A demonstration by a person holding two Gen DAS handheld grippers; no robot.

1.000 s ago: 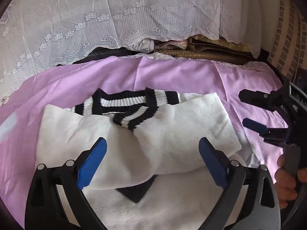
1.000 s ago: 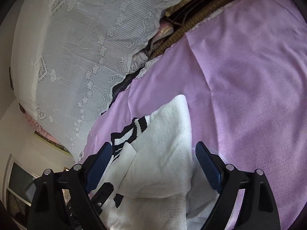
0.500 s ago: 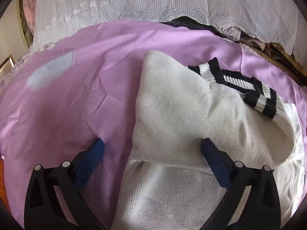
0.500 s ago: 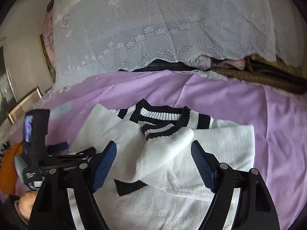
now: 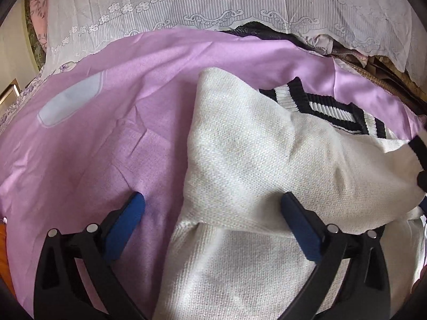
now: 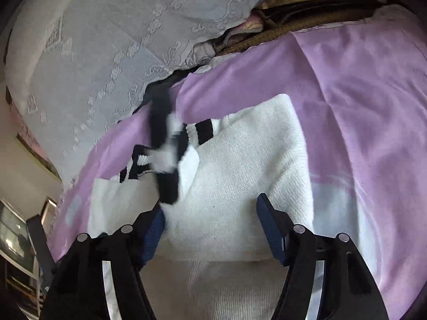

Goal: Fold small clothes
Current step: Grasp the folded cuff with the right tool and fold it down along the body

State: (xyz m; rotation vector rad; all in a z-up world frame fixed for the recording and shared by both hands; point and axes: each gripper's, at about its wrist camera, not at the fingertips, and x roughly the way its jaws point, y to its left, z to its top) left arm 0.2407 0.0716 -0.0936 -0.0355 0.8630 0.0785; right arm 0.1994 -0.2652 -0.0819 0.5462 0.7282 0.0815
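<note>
Left wrist view: my left gripper [image 5: 210, 218] gapes unclenched over the white knit sweater [image 5: 267, 165] on the purple sheet [image 5: 106, 133]; soft, floppy, light, so I'd pinch its folded edge, my right gripper [image 6: 210, 218] likewise released.

Both tools look alike: the left gripper [image 5: 213, 208] and right gripper [image 6: 210, 213] have black plastic arms tipped with dark blue pads [image 5: 125, 224], each arm studded with round silver screw heads (bright metal strips show inside the right one).
</note>
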